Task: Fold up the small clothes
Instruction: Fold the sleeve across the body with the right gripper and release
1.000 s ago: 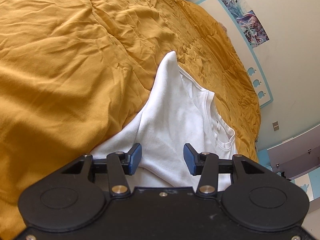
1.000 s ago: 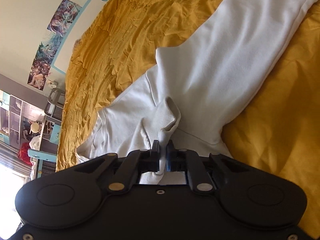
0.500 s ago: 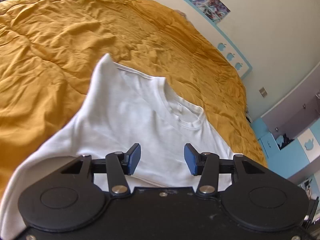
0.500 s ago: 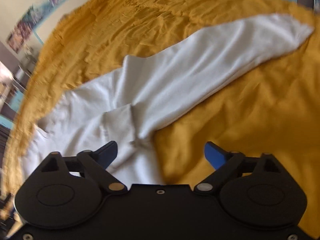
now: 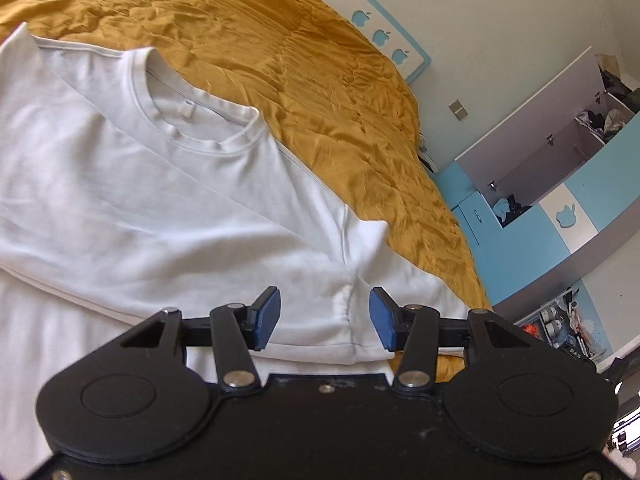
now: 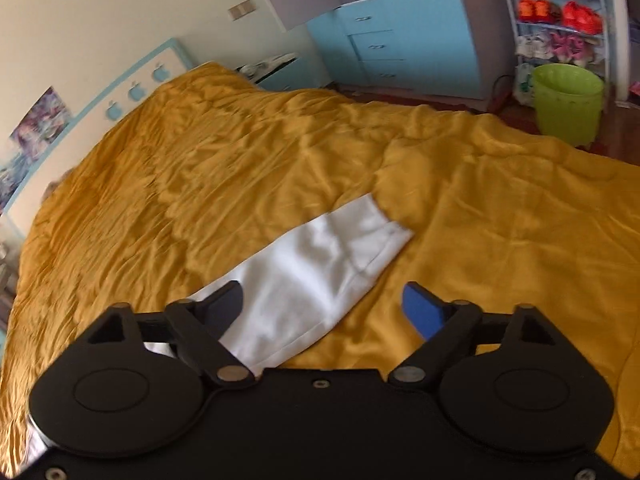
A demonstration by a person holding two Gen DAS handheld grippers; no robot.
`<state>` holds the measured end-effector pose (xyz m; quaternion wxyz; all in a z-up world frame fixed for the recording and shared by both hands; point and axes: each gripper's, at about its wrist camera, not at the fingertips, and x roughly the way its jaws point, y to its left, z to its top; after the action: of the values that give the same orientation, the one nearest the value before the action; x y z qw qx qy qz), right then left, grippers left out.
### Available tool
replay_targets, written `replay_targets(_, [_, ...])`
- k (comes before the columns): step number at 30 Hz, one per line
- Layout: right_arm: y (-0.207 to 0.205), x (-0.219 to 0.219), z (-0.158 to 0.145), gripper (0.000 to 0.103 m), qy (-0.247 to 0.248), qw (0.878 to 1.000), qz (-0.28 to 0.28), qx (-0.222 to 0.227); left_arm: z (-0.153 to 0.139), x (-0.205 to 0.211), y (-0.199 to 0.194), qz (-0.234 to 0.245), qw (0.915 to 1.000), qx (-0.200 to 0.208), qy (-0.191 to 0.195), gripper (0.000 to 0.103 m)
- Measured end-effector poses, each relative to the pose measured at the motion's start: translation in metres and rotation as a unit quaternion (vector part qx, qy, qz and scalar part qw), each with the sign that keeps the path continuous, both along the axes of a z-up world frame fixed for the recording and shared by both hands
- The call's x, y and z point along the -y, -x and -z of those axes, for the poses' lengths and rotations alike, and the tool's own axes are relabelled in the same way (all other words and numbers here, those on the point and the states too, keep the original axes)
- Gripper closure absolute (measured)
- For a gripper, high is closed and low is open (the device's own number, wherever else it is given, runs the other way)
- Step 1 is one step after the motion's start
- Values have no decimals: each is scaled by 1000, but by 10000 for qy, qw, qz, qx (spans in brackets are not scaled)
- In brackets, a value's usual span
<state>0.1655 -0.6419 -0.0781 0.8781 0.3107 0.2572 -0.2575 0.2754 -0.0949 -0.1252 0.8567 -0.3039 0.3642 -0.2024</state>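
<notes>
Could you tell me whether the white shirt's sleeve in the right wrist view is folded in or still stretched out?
Stretched out: the sleeve lies straight across the yellow bedspread, its cuff pointing away from the open right gripper.

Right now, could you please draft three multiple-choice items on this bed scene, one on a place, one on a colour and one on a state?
1. Where does the white long-sleeved cotton shirt lie?
A. on the mustard quilted bedcover
B. in the bin
C. on a shelf

2. What colour is the plastic bin beside the bed?
A. red
B. lime green
C. black

3. How is the right gripper?
A. clamped on the collar
B. gripping the bin
C. pads apart, pinching nothing

Answers: 1 A, the shirt is spread on the bedcover; 2 B, the bin on the floor is lime green; 3 C, its jaws are closing but the sleeve lies below, untouched.
</notes>
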Motion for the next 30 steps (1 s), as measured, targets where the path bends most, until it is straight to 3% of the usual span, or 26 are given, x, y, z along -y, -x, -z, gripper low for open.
replay_targets(1, [-4,14,10,49,-230,9997,71,62,2,9,-2,49,10000,-24,-12,53])
replay_targets(3, [-11,36,30,67,-824,9962,135,232,5,27,-7,148,9999,-51,-72,53])
replay_targets(5, [-17,47,45,67,-1103,9932,163,341,9,38,-11,195,9997,-112,-125,53])
replay_targets(9, [-36,55,60,66,-983,9943,379,151,19,55,-20,287,9989,-225,-289,53])
replay_targets(15, [-47,68,83,65,-1547,9848,706,362,38,63,-27,337,9974,-477,-433,53])
replay_targets(17, [-46,66,83,81,-1480,9847,786,469,40,63,-27,371,9970,-493,-472,53])
replay_targets(18, [-47,64,82,91,-1431,9857,770,450,42,64,-28,368,9970,-493,-476,53])
replay_targets(24, [-44,51,51,93,-1150,9897,498,687,45,63,-31,377,9967,-565,-434,53])
replay_targets(30, [-54,-5,-22,94,-730,9904,-436,1088,8,33,-14,217,9994,-151,-229,52])
